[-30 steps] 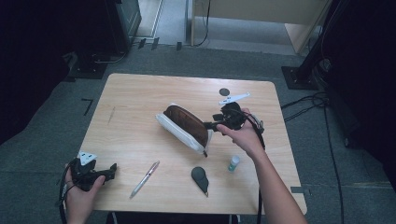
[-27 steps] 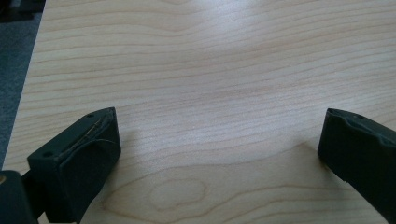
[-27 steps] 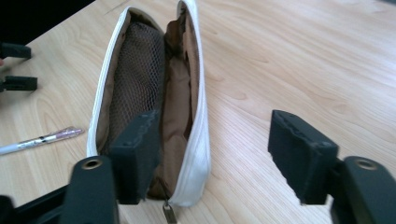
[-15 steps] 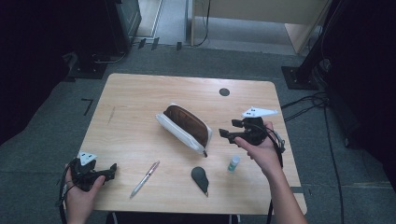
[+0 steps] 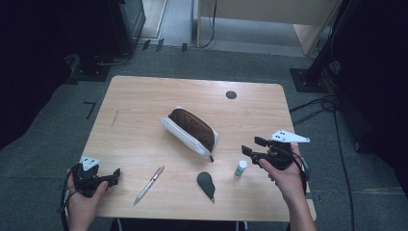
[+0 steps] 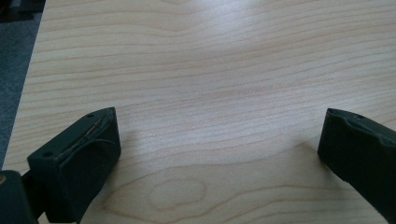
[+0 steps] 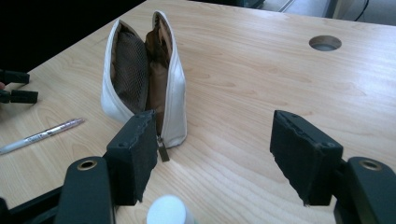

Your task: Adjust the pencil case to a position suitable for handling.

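Wooden table, with a round cable hole near its far edge, is carrying five loose items. A white pouch with brown lining is lying unzipped at the centre, mouth gaping. A pen is lying toward the near edge, a dark teardrop-shaped object is sitting right of it, and a small white-capped bottle is standing just beside the right gripper, whose jaws are standing wide, holding nothing. The left gripper is resting at the near left corner, jaws also spread wide over bare wood.
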Demonstrator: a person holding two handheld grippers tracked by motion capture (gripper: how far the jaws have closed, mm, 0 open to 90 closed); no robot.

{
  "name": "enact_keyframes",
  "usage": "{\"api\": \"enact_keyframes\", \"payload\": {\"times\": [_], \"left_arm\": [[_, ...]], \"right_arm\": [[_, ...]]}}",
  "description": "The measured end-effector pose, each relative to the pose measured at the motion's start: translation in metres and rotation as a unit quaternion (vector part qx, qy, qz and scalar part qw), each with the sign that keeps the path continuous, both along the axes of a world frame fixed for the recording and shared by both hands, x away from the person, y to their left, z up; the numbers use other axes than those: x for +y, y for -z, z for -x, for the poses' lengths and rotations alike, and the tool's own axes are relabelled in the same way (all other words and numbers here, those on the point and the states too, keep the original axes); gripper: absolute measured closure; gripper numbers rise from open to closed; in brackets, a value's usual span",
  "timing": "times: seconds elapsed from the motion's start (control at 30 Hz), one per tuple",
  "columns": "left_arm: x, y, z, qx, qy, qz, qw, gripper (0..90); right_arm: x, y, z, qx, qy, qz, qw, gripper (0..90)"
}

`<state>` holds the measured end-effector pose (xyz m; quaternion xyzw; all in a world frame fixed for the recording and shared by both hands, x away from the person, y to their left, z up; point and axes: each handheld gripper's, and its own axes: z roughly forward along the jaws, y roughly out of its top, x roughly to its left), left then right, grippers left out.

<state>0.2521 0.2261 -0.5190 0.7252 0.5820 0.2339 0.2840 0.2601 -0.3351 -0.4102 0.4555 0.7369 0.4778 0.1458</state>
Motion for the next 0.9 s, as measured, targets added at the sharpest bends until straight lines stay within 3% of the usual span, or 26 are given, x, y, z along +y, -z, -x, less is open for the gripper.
{"api": "enact_keyframes", "payload": {"times": [0.3, 0.43, 0.53, 0.7, 0.9], "left_arm": [[0.000, 0.000, 0.000, 0.000, 0.000, 0.000, 1.0000, 0.0], [0.000, 0.000, 0.000, 0.000, 0.001, 0.000, 1.0000, 0.0], [0.000, 0.000, -0.002, -0.001, -0.001, -0.001, 1.0000, 0.0], [-0.001, 0.000, -0.005, -0.001, -0.005, 0.000, 1.0000, 0.0], [0.000, 0.000, -0.006, -0.001, -0.007, 0.000, 1.0000, 0.0]], "right_arm": [[-0.006, 0.011, 0.019, -0.006, 0.013, -0.008, 0.9999, 31.7], [-0.008, 0.022, 0.026, 0.000, 0.015, -0.025, 0.9996, 31.8], [-0.008, 0.029, 0.030, 0.000, 0.016, -0.035, 0.9992, 31.8], [-0.005, 0.040, 0.035, 0.006, 0.019, -0.029, 0.9994, 31.5], [-0.003, 0.049, 0.042, 0.000, 0.027, -0.047, 0.9985, 31.6]]}}
